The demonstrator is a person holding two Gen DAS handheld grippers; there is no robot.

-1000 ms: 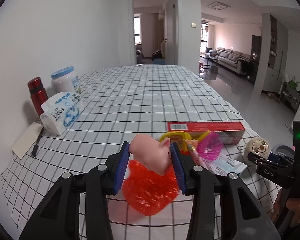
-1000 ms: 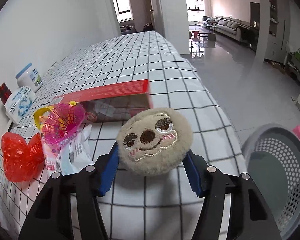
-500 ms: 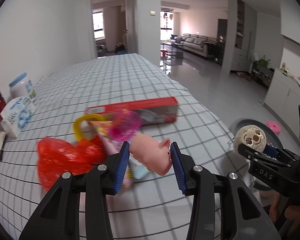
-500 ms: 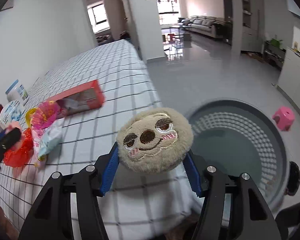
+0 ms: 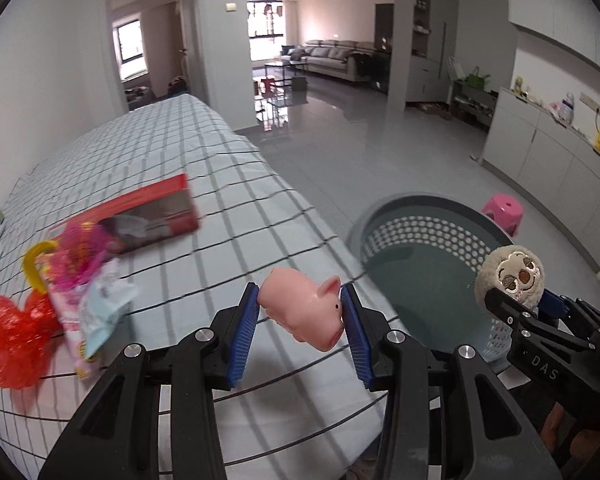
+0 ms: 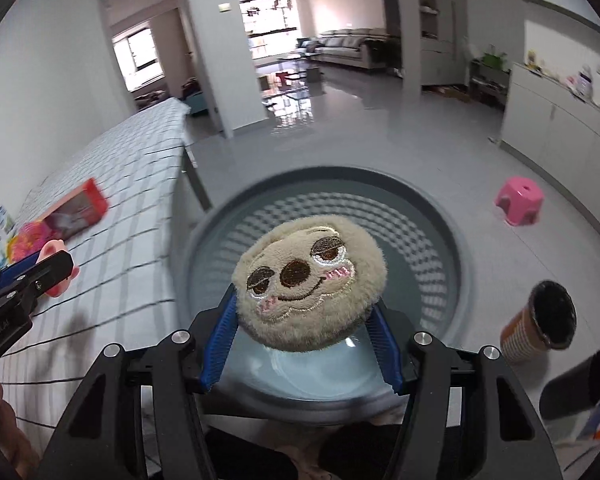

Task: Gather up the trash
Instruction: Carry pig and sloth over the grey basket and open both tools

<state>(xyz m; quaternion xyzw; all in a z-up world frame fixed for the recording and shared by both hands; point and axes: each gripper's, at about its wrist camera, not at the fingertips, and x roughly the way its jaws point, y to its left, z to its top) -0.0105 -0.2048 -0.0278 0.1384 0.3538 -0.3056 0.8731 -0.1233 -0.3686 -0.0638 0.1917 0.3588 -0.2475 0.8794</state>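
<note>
My left gripper (image 5: pixel 302 320) is shut on a pink toy pig (image 5: pixel 304 312), held above the right edge of the checked table (image 5: pixel 180 168). A round beige plush sloth face (image 6: pixel 310 280) is clamped in my right gripper (image 6: pixel 304 338), which hangs over the open grey perforated basket (image 6: pixel 440 240) on the floor. In the left wrist view the sloth plush (image 5: pixel 510 276) and the right gripper (image 5: pixel 516 300) show over the basket (image 5: pixel 380 224). In the right wrist view the pig (image 6: pixel 58 268) and left gripper (image 6: pixel 32 272) appear at the left.
On the table lie a red box (image 5: pixel 152 216), a pink mesh toy (image 5: pixel 80 256), wrappers (image 5: pixel 100 308) and a red crumpled bag (image 5: pixel 12 340). A pink stool (image 6: pixel 520 200) and two dark cups (image 6: pixel 544 328) stand on the floor beside the basket.
Both grippers have swung right, off the table's clutter toward the basket, each keeping its toy. The right gripper has gone from over the table edge to above the basket.
</note>
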